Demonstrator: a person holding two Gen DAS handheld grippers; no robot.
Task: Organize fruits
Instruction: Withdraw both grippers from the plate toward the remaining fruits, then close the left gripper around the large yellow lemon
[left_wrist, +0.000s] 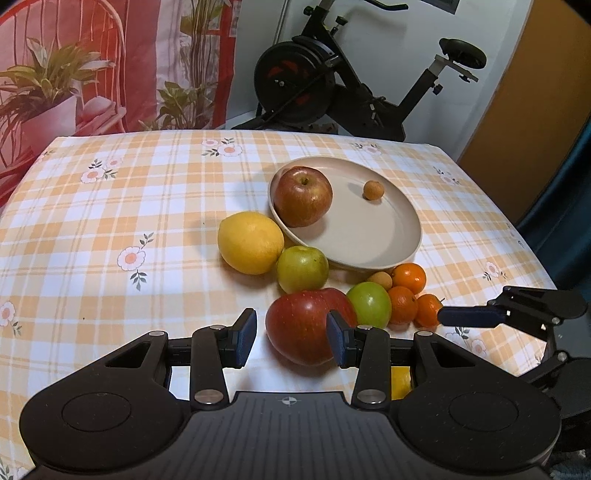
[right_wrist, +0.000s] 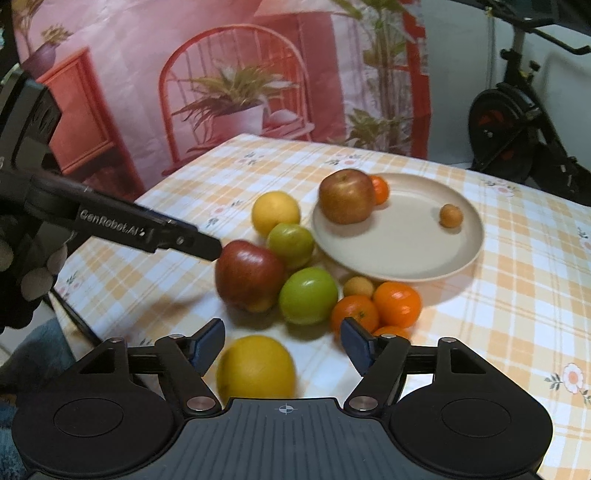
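an apple (left_wrist: 302, 201) and small fruit are seen plated (left_wrist: 369, 254) (sorting underway), while both the left gripper (left_wrist: 291, 338) and right gripper (right_wrist: 282, 345) are held open, empty, above unsorted bench fruit.

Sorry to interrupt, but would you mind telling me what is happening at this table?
A person with a handheld gripper in each hand is sorting fruit onto a beige plate. It already holds a red apple, a tangerine and a small brown fruit. The rest sits in a cluster on the checked tablecloth. Both the left gripper and the right gripper are empty and open, hovering over the cluster.
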